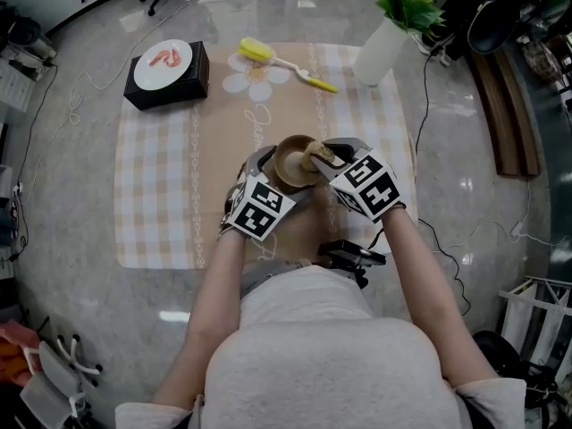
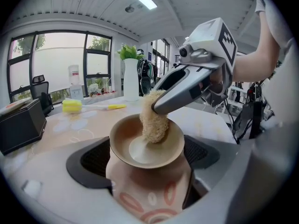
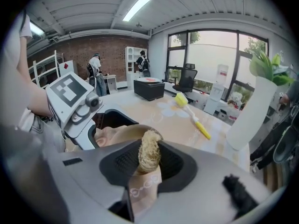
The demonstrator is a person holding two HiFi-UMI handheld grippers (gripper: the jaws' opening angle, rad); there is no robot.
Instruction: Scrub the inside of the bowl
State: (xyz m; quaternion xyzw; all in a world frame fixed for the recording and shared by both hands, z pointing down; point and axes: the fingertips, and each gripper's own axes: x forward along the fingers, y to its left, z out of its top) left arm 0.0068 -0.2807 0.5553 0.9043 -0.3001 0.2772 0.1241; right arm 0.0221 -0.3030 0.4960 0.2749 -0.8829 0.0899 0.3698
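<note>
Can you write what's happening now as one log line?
step: scrubbing | left tongs: hold bowl | right tongs: hold scrub pad inside bowl

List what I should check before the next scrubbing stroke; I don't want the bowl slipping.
1. Left gripper shut on the bowl: ok.
2. Right gripper shut on the loofah: ok.
3. Loofah inside the bowl, touching its inner surface: ok.
4. Bowl's inside free of residue: cannot tell.
5. Yellow brush lying apart from both grippers: ok.
</note>
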